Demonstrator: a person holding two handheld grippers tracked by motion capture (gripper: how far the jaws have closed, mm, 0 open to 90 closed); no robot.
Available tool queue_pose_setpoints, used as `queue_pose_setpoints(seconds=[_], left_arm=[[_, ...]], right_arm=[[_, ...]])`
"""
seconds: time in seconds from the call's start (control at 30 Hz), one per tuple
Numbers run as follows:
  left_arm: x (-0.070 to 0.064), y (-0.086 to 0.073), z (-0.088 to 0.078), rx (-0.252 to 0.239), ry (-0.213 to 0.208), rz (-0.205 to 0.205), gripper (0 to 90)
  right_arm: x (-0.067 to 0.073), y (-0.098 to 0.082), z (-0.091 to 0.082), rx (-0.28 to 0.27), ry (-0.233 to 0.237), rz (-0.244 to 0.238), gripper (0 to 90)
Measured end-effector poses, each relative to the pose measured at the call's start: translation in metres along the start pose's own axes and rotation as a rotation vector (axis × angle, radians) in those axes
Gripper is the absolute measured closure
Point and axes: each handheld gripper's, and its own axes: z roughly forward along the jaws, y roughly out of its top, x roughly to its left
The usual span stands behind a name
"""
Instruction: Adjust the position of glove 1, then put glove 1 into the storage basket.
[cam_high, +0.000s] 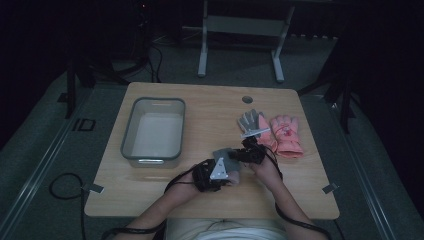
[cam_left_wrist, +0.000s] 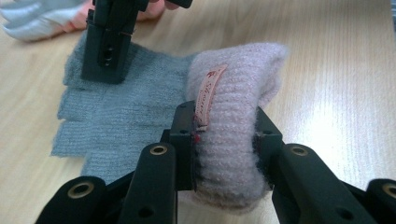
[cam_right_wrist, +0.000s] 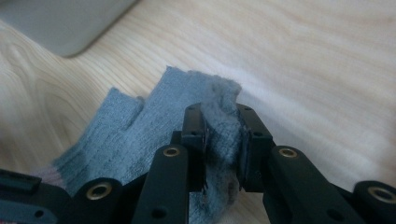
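Gripping the grey glove (cam_left_wrist: 116, 116), each tool pinches one end.

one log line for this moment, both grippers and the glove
left gripper: shut on pink cuff | right gripper: shut on grey glove edge | glove on table | bin unused

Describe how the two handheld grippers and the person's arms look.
Both grippers are black. The left gripper carries a grey three-cornered plate on top; the right gripper is all dark. In the gripper views, each has two black jaws with brass-ringed holes in the linkage arms. A black cable trails from each gripper. The forearms are bare, with no sleeves in view.
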Motion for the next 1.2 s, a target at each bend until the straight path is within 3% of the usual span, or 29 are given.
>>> queue_pose_setpoints(seconds=[0.3, 0.57, 0.8, 0.97, 1.2], left_arm=[[0.018, 0.017, -0.029, 0.0, 0.034, 0.036, 69.1], [0.031, 0.023, -0.055, -0.02, 0.098, 0.082, 69.1], [0.049, 0.022, -0.082, -0.024, 0.158, 0.071, 69.1], [0.062, 0.019, -0.099, 0.0, 0.209, 0.085, 69.1], [0.082, 0.005, -0.122, 0.033, 0.234, 0.053, 69.0]], right_arm=[[0.011, 0.033, -0.021, -0.074, -0.006, -0.047, 76.2], [0.02, 0.061, -0.029, -0.116, -0.004, -0.07, 76.3], [0.035, 0.099, -0.026, -0.144, -0.005, -0.115, 76.3], [0.049, 0.127, -0.021, -0.155, -0.006, -0.148, 76.3], [0.07, 0.162, -0.003, -0.146, 0.005, -0.179, 76.3]])
